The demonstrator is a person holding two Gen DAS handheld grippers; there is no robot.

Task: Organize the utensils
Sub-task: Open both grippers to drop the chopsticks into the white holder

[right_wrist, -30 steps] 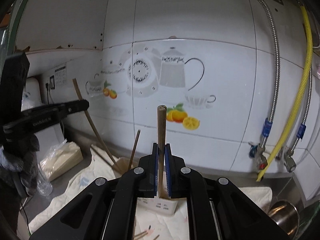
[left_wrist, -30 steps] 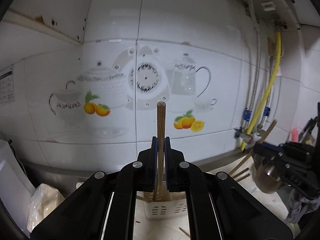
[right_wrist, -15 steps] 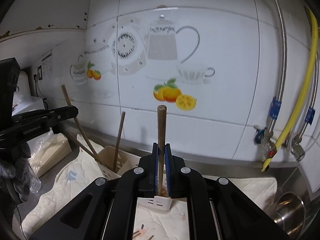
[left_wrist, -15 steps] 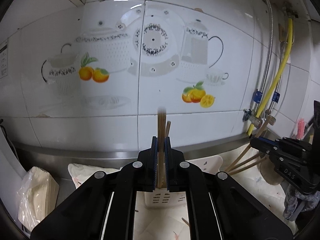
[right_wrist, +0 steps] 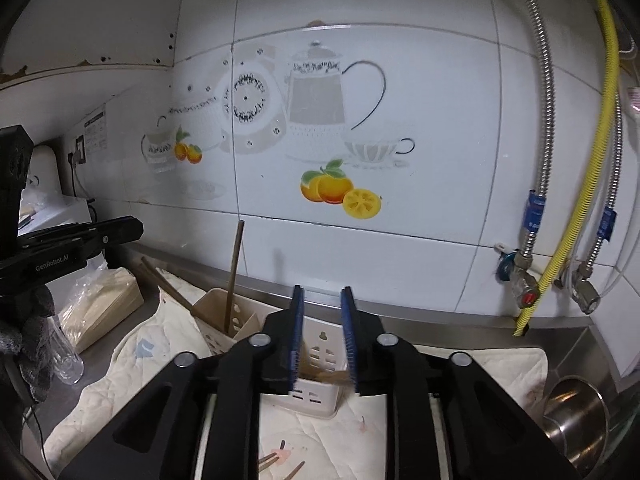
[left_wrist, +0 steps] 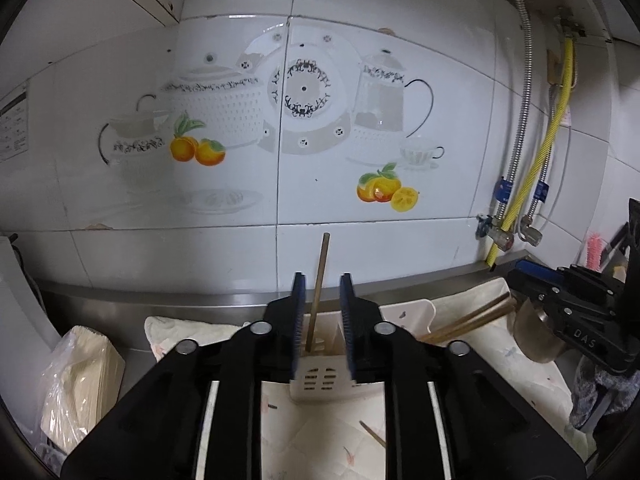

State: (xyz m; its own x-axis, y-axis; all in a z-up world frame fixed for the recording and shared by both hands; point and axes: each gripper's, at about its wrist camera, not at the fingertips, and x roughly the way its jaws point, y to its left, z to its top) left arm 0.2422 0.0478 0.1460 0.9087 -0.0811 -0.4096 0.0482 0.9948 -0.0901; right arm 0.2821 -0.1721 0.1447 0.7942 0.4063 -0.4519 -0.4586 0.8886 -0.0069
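Both grippers have let go since 0.5 s ago. The left gripper [left_wrist: 322, 292], then clamped on a chopstick [left_wrist: 318, 292], now has its jaws spread wide; the chopstick stands free between them, tilted slightly, its lower end inside the white holder [left_wrist: 320, 380] on the desk [left_wrist: 328, 436]. The right gripper [right_wrist: 322, 304] is likewise wide, and its chopstick has dropped into a second white holder [right_wrist: 320, 392] below, where brown ends [right_wrist: 324, 376] show blurred. Another chopstick [right_wrist: 234, 276] stands in the beige holder [right_wrist: 216, 320] at left. Loose chopsticks [left_wrist: 468, 320] lie beside the left holder.
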